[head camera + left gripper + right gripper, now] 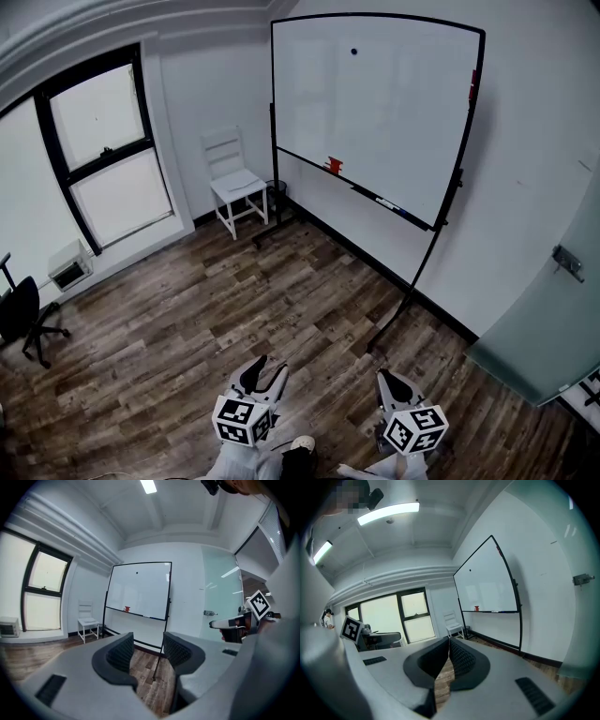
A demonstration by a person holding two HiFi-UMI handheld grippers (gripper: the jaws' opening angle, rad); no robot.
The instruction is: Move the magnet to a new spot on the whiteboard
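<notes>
Magnet [353,52] is sitting at twelve o'clock on the whiteboard [375,122], well away. My left claw [262,373] is gaping empty, my right claw [392,382] pinching nothing, risking knocking it loose.

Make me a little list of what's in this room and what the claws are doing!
Whiteboard: standing upright, mostly blank
Magnet: dark dot near the board's top
Red thing: sitting on the tray under the board
Chair: white, left of the board
Left claw: open, empty
Right claw: shut, empty
Both claws: far from the board
</notes>
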